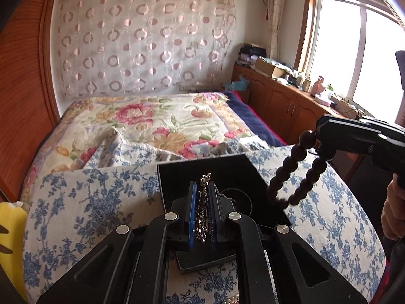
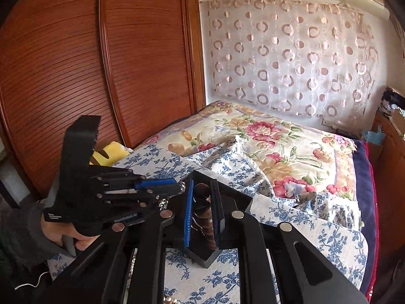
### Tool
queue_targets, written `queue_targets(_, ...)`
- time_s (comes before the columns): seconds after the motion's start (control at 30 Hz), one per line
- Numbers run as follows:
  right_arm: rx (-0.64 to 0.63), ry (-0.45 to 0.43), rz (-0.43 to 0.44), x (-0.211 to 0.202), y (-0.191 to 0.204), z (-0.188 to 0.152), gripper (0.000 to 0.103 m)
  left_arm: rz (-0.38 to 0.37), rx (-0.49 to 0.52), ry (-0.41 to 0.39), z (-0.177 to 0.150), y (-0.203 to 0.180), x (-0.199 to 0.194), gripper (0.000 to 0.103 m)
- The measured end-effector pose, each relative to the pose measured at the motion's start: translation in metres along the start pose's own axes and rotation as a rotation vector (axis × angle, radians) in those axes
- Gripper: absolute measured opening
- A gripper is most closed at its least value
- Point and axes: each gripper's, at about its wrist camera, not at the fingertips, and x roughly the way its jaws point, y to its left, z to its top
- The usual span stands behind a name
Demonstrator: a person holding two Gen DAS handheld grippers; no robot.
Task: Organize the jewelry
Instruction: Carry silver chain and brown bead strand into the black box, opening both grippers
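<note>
Left gripper (image 1: 202, 192) clamped on silver chain (image 1: 204, 217), right gripper (image 2: 202, 202) on wooden bead bracelet (image 1: 293, 167); could snag, probably, over black tray (image 1: 177, 177).

A floral-covered bed (image 1: 152, 121) stands between slatted wooden doors (image 2: 76, 63) and a bright window (image 1: 354, 50).

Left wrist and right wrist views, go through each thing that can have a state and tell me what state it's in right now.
Left gripper: shut on the silver chain.
Silver chain: pinched between the pads, lifted.
Right gripper: shut on the brown bead bracelet.
Brown bead bracelet: hanging in a loop, off the cloth.
Black box: open, lying on the blue floral cloth.
Wardrobe doors: closed.
</note>
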Motion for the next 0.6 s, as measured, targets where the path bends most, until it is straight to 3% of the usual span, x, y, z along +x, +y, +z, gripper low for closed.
queue_targets(0.27,0.009,0.036,0.038,0.018,0.0,-0.003,0.015,0.0,-0.004,0.054,-0.002,0.004,0.015,0.008)
queue_targets(0.6,0.004,0.09,0.056,0.037,0.01,-0.006,0.015,0.029,0.01,0.016,-0.002,0.009,-0.008,0.012)
